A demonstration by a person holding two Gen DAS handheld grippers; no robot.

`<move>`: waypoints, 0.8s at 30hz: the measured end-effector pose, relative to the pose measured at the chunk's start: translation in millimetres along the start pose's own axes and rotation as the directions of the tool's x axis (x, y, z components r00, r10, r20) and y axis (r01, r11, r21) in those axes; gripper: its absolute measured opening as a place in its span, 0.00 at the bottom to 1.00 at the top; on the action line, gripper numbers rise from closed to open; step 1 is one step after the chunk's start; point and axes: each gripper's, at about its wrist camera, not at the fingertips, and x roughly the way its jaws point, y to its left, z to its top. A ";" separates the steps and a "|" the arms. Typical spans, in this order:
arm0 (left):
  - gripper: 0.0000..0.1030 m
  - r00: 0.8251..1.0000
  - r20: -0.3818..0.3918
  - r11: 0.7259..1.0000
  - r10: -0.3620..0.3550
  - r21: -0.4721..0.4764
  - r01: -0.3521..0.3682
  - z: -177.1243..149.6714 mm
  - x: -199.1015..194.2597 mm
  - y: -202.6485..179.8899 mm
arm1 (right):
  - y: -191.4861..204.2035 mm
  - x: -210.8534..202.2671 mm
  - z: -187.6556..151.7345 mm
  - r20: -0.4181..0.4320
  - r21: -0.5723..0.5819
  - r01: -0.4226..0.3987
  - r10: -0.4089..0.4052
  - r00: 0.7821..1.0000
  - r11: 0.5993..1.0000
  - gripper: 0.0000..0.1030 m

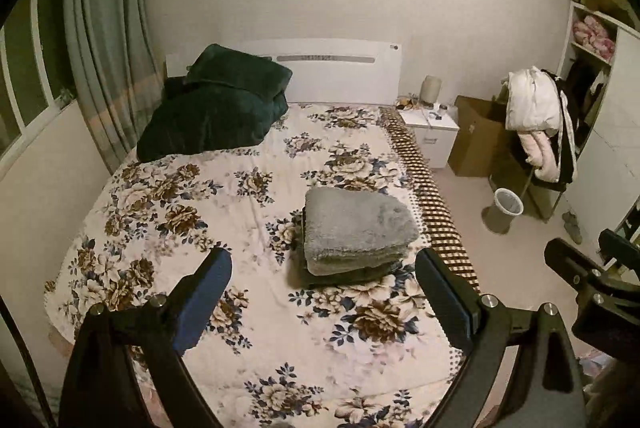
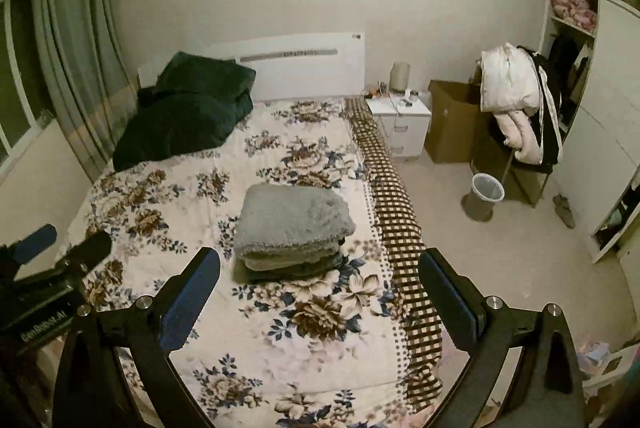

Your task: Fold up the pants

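A folded grey fleecy garment lies on a stack of darker folded clothes on the flowered bedspread, near the bed's right side. The stack also shows in the right wrist view. My left gripper is open and empty, held well above the near part of the bed, short of the stack. My right gripper is open and empty, also above the bed's near part. The right gripper shows at the right edge of the left wrist view; the left gripper shows at the left edge of the right wrist view.
A dark green quilt is piled at the bed's head on the left. Right of the bed stand a white nightstand, a cardboard box, a chair draped with coats, a waste bin and a white wardrobe. Curtains hang left.
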 end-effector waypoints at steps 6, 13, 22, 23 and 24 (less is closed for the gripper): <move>0.91 1.000 0.016 1.000 -0.024 -0.006 0.024 -4.7 -19.3 -0.8 | 3.5 -37.4 -2.9 0.023 -0.007 -0.006 0.006 1.000 1.000 0.98; 1.00 0.999 0.046 1.000 0.003 0.001 -0.003 -3.0 -7.1 -4.7 | -0.8 -21.9 0.1 0.036 0.011 0.015 -0.015 0.999 1.000 1.00; 1.00 0.997 0.028 0.997 0.073 0.014 -0.073 -7.0 33.8 -5.7 | -4.0 57.4 -1.5 -0.020 0.031 0.065 -0.064 0.998 0.997 1.00; 1.00 0.997 0.025 0.997 0.077 0.012 -0.077 -8.1 36.5 -6.0 | -2.6 64.1 -1.5 -0.026 0.025 0.069 -0.068 0.997 0.997 1.00; 1.00 0.996 0.017 0.996 0.083 0.010 -0.083 -9.1 41.2 -5.0 | -1.7 69.8 -1.6 -0.030 0.022 0.068 -0.067 0.997 0.997 1.00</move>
